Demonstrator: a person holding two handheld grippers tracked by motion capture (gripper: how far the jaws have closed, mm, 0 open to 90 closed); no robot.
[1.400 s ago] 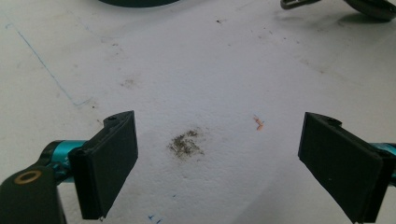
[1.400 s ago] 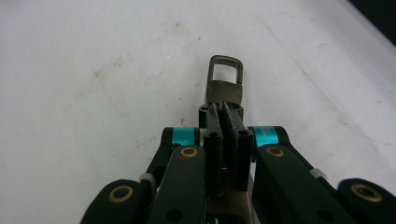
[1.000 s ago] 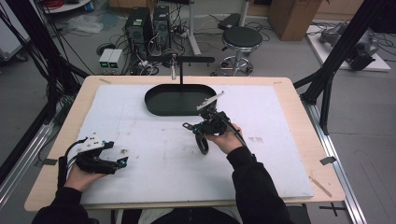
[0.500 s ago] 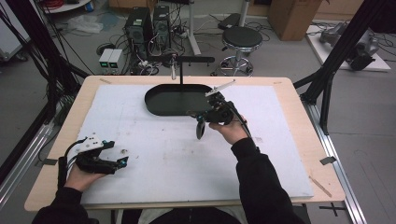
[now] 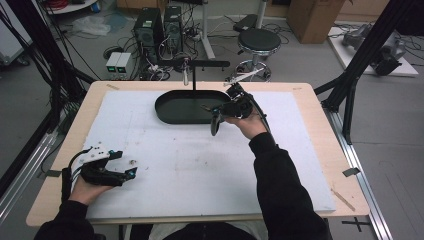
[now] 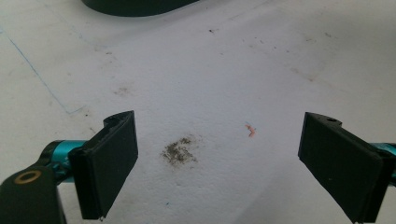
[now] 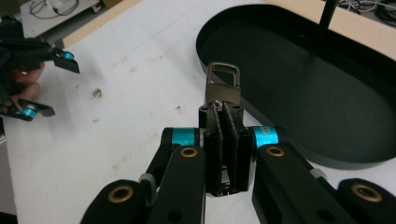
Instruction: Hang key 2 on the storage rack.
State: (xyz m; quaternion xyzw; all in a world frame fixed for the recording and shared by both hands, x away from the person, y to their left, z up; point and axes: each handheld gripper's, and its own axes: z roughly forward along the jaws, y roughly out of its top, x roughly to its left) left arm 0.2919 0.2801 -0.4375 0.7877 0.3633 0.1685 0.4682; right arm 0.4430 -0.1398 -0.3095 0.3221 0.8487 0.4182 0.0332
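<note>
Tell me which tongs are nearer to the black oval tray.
Right. The right tongs hover at the black oval tray's near right edge, shut on a metal clasp. The left tongs rest open far from it, at the table's near left corner.

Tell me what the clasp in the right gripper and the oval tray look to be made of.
The clasp held in the right gripper looks like metal with a dull bronze-grey finish: its thin rectangular loop catches light along the edges. The oval tray looks like matte black plastic or coated metal: smooth, even, with a soft sheen and a thin upright rim. Which one is unclear.
</note>
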